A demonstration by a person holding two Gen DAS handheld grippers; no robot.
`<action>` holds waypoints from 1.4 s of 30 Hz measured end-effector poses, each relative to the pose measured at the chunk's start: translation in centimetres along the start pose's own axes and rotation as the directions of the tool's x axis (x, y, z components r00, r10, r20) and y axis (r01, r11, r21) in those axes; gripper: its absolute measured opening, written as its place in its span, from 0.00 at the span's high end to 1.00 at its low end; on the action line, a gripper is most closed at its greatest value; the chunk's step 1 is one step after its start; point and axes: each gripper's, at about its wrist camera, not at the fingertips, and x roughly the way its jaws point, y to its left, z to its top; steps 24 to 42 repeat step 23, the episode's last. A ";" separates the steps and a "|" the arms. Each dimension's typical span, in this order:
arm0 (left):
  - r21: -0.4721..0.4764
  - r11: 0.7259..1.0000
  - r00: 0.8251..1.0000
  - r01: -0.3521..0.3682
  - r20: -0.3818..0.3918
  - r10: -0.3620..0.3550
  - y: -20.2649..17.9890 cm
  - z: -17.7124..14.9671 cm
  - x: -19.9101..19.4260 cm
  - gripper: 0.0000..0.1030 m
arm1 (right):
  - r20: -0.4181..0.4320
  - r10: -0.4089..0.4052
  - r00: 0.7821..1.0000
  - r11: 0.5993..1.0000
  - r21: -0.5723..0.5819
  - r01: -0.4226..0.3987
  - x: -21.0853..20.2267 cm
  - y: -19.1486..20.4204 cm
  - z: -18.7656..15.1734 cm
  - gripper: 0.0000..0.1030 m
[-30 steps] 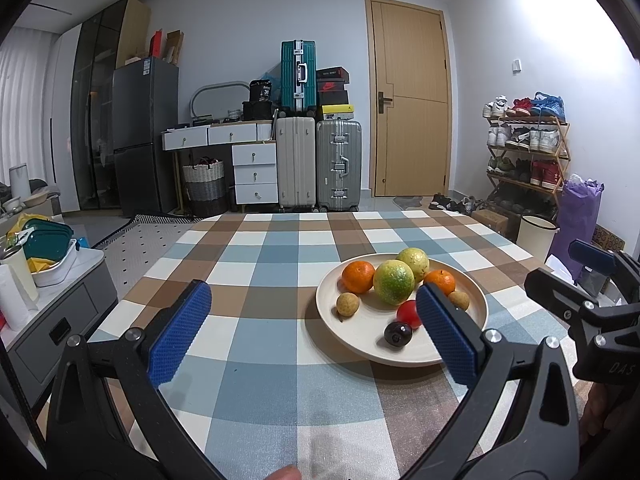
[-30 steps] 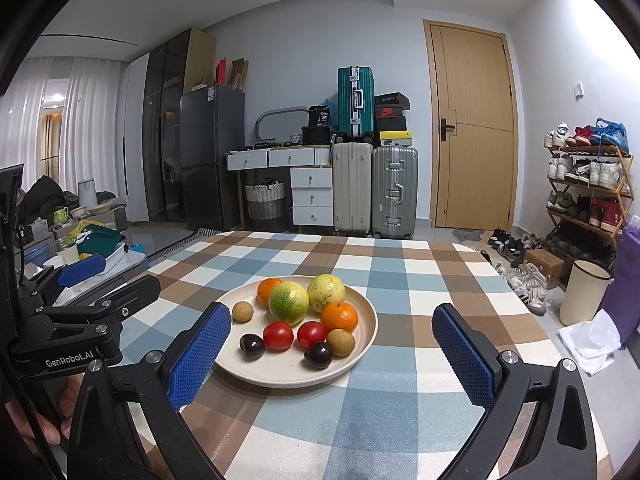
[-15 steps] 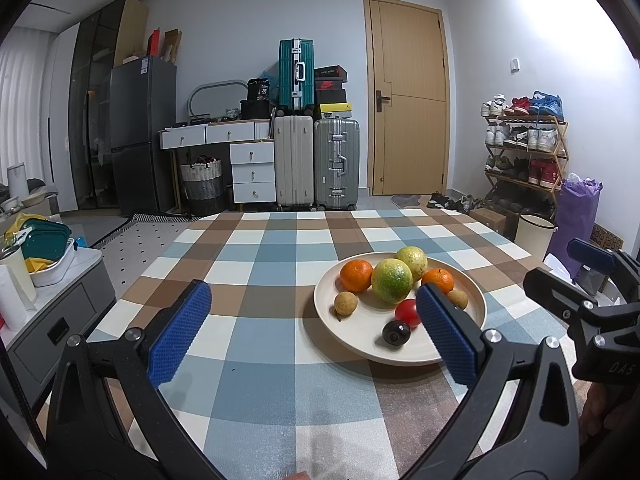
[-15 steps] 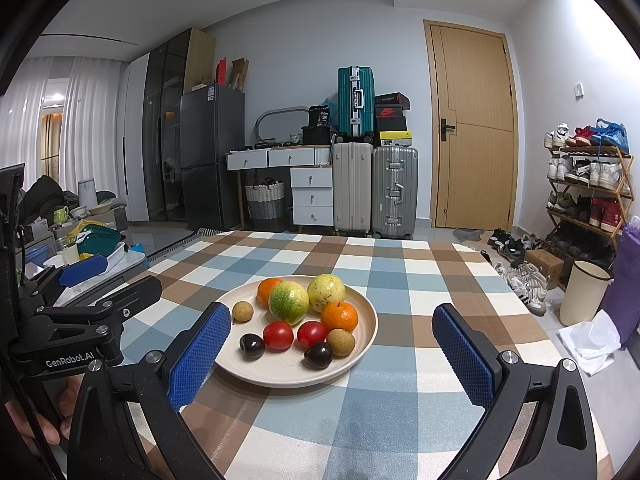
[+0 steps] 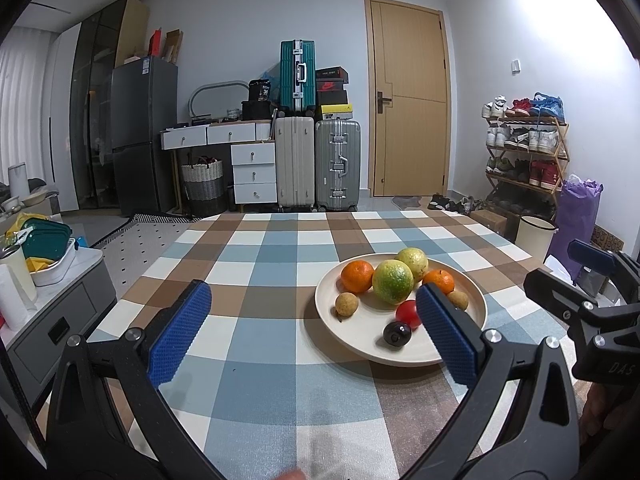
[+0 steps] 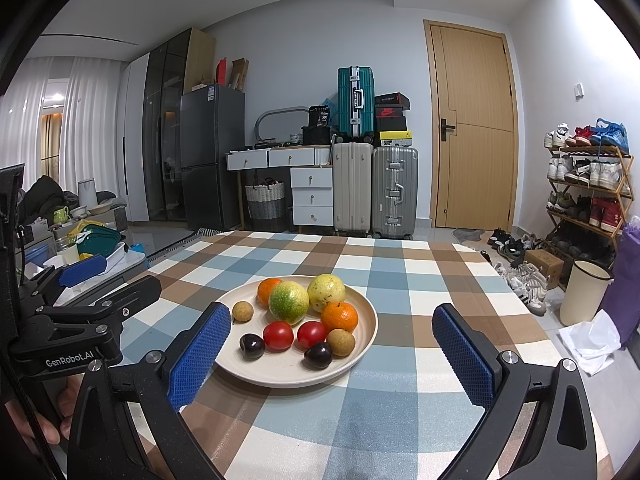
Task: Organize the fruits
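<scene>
A cream plate [image 6: 280,376] sits on the checked tablecloth and holds several fruits. Among them are a green citrus [image 6: 289,302], a yellow fruit [image 6: 326,293], two oranges, two red tomatoes [image 6: 278,335], two dark plums [image 6: 318,354] and two small brown longans. My right gripper [image 6: 331,314] hovers open just short of the plate, which lies between its fingers. My left gripper [image 5: 312,296] is open too. The same plate [image 5: 360,344] lies to its right, and its right finger hides part of it. Neither gripper holds anything.
The checked tablecloth [image 5: 280,248] stretches bare to the left of the plate and behind it. Off the table's left edge stands a low grey cabinet [image 5: 60,320] with containers. Suitcases, drawers and a door line the far wall. A shoe rack [image 6: 588,200] and a bin stand at the right.
</scene>
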 end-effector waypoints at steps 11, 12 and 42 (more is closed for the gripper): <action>-0.001 1.000 1.000 -0.001 0.001 0.001 -0.1 -0.1 0.1 0.01 | 0.000 0.000 1.000 1.000 0.000 0.000 0.0 0.0 0.0 0.00; 0.000 1.000 1.000 0.000 0.001 0.000 -0.1 0.0 0.0 0.01 | 0.000 0.000 1.000 1.000 0.000 0.000 0.0 0.0 0.0 0.00; 0.005 0.999 0.999 0.032 0.004 -0.032 -0.3 -0.1 0.2 0.01 | 0.000 0.000 1.000 1.000 0.000 0.000 0.0 0.0 0.0 0.00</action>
